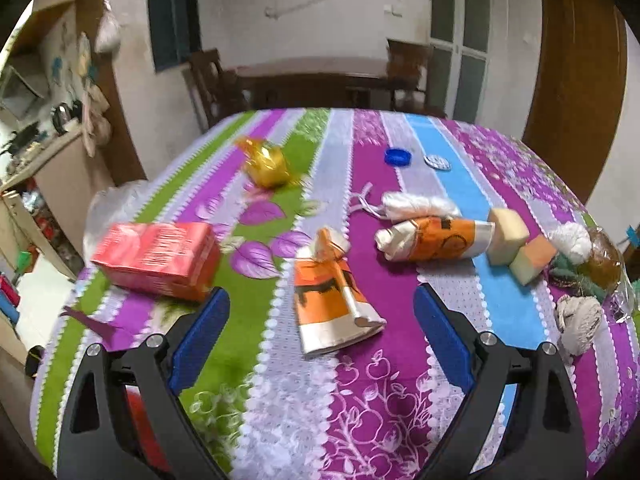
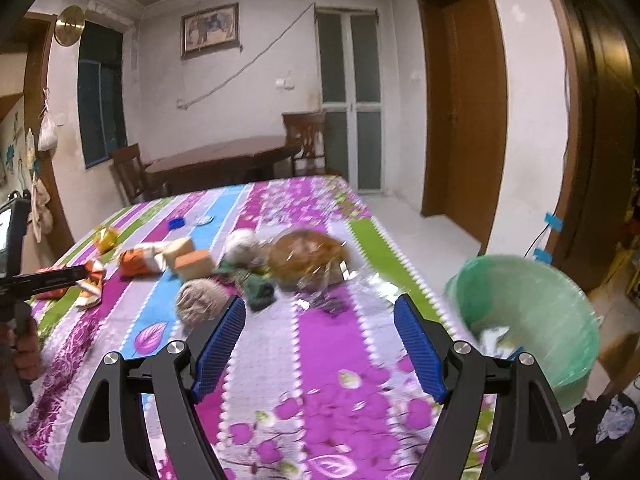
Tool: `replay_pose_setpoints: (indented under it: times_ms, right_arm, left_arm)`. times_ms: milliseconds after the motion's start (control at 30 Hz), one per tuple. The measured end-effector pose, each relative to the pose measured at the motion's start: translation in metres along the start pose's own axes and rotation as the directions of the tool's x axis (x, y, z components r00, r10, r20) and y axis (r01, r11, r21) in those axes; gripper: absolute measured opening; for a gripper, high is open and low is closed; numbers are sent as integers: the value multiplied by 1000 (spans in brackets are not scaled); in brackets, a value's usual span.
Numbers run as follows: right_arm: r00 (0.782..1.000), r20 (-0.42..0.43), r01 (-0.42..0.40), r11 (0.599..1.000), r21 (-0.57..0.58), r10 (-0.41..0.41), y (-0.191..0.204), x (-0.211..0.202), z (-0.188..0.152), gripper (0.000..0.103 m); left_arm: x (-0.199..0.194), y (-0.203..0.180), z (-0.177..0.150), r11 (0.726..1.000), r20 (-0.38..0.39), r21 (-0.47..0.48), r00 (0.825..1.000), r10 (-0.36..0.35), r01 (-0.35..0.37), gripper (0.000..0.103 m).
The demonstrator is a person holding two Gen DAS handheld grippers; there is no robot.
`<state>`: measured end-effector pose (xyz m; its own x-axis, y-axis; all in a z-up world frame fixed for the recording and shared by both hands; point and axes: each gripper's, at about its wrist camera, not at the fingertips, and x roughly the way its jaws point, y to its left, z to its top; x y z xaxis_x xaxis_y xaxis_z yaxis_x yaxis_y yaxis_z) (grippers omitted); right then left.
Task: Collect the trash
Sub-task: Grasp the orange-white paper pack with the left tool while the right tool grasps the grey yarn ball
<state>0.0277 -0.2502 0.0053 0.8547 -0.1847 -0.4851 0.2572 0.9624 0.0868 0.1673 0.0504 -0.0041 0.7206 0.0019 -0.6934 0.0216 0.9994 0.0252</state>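
Observation:
Trash lies on the striped floral tablecloth (image 1: pixel 360 400). In the left wrist view my left gripper (image 1: pixel 322 300) is open, and a crushed orange paper cup (image 1: pixel 328 300) lies between its fingertips. Beyond it lie a second crushed orange cup (image 1: pixel 436 238), a red carton (image 1: pixel 158 260), a gold wrapper (image 1: pixel 268 166), a blue bottle cap (image 1: pixel 398 157), two sponge blocks (image 1: pixel 520 246) and a crumpled paper ball (image 1: pixel 578 322). My right gripper (image 2: pixel 320 312) is open and empty above the cloth, near a clear bag with brown contents (image 2: pixel 308 256) and the paper ball (image 2: pixel 200 302).
A green-lined bin (image 2: pixel 528 312) with some trash inside stands off the table's right edge. A white plastic bag (image 1: pixel 116 204) lies at the table's left edge. A dark wooden table and chairs (image 2: pixel 224 164) stand behind. The left gripper's body (image 2: pixel 44 278) shows at left in the right wrist view.

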Motion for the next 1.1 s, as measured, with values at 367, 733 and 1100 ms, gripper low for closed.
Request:
replay_pose_setpoints:
  times_ms: [367,733,1100]
  right_arm:
    - [993,-99,-60,998,-10,59,5,16,-12,74]
    - [948,-210,-245,969,0,240,54,55,10,63]
    - [922,-358,-171,985,-40,146,104,133,13,62]
  left_arm:
    - [31,-5,-5,987,-75,-32,984,-161,159,5]
    - [-29,-2,-7,974,228,-36,951,-209,222,4]
    - [-41,4,-7,979,290,-51,941,-175,198,4]
